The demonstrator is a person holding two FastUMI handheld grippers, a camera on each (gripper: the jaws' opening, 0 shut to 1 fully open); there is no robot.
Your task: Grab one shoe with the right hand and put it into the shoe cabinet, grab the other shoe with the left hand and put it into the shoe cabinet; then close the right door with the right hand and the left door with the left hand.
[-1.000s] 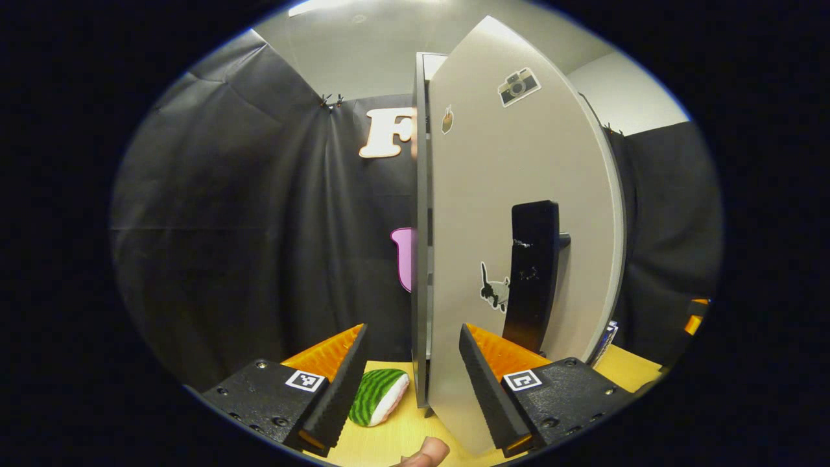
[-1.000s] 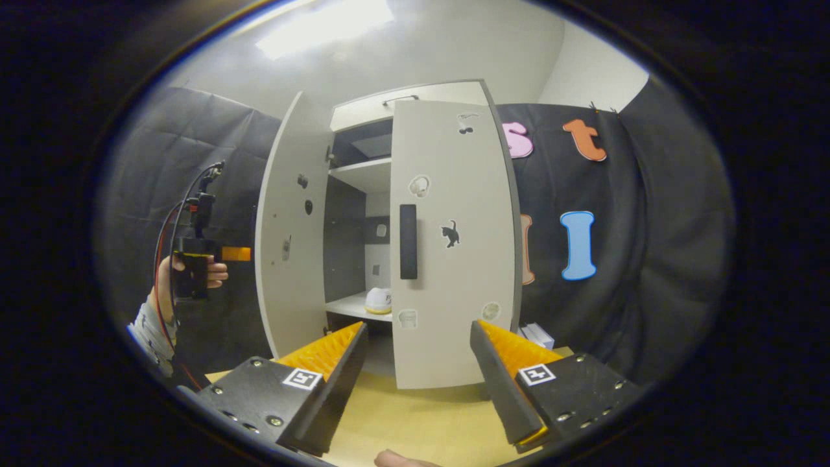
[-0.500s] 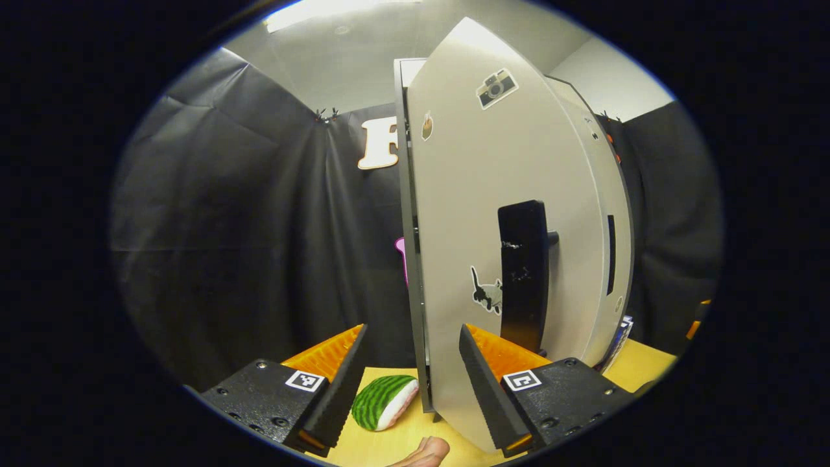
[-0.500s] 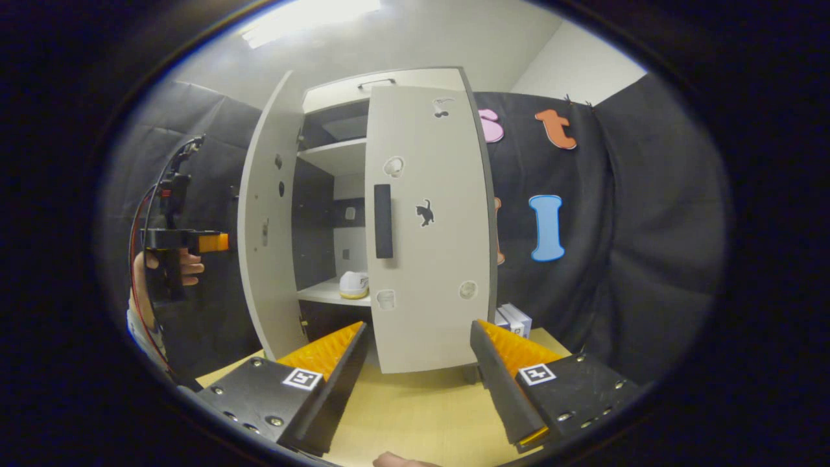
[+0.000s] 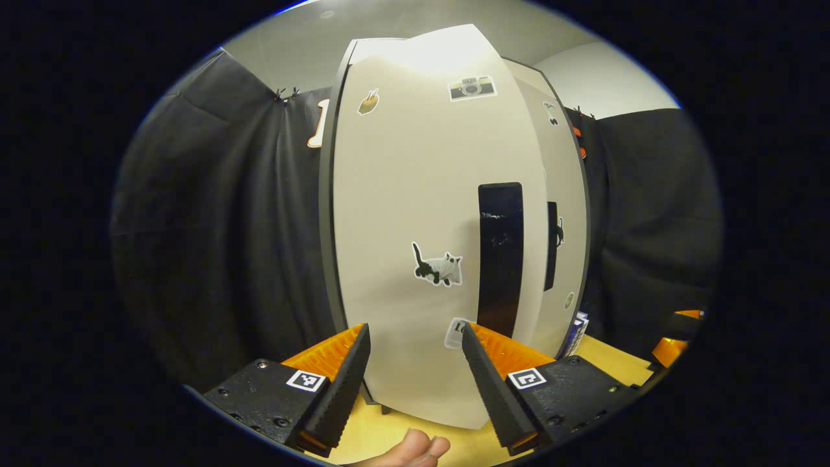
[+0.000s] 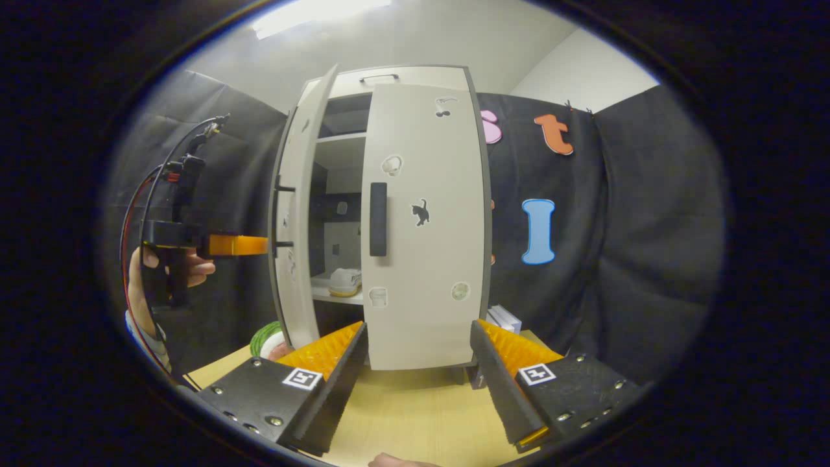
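The white shoe cabinet point(image 6: 415, 74) stands on the wooden table. Its right door point(image 6: 425, 227) is closed, with a black handle point(image 6: 378, 218). The left door point(image 6: 295, 220) is partly swung in, leaving a gap. Through that gap a white shoe point(image 6: 345, 282) rests on a shelf. In the left gripper view the left door point(image 5: 415, 227) is close ahead, its black handle point(image 5: 499, 256) just above my open left gripper point(image 5: 415, 383). A hand holds the left gripper point(image 6: 214, 245) against the door's outer face. My right gripper point(image 6: 418, 383) stands open and empty, back from the cabinet.
A watermelon-patterned soft toy point(image 6: 269, 338) lies on the table left of the cabinet. A small white box point(image 6: 506, 319) sits at the cabinet's right foot. Black cloth walls surround the booth. The wooden tabletop point(image 6: 415, 421) extends in front of the cabinet.
The left door has swung well inward toward closed as my left gripper moved round to face it. The gap showing the shelves has narrowed. My right gripper stayed back.
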